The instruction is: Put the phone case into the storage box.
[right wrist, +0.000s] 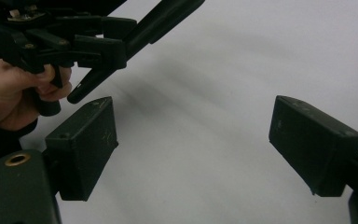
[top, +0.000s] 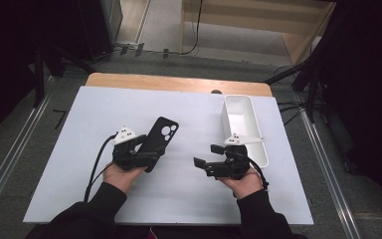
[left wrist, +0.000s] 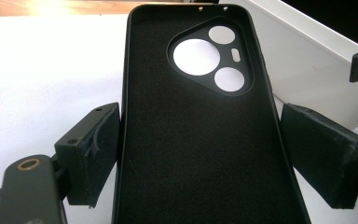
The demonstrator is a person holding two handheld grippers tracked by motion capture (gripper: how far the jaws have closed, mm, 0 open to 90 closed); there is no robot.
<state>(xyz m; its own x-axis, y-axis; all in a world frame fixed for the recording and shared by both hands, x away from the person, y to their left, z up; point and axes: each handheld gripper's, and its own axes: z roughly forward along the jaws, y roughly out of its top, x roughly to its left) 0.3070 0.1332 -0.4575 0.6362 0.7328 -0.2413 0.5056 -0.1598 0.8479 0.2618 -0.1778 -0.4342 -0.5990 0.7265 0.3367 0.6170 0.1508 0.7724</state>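
A black phone case point(top: 160, 135) with a camera cut-out is gripped at its lower end by my left gripper point(top: 146, 152), left of the table's middle. In the left gripper view the case point(left wrist: 200, 116) shows its hollow inside, and both pads point(left wrist: 93, 154) of the left gripper point(left wrist: 200, 156) press its long edges. In the right gripper view the case point(right wrist: 168, 16) is tilted up off the surface in the left gripper point(right wrist: 74, 46). My right gripper point(top: 206, 155) stands open to the right of the case, jaws wide apart point(right wrist: 196, 149), nothing between them.
A white oblong bin point(top: 243, 124) stands at the right, just beyond the right gripper; its wall point(left wrist: 307, 60) is near the case's top. The white table sheet point(top: 179, 199) has a wooden strip point(top: 179, 82) at the far edge. Floor rails run along both sides.
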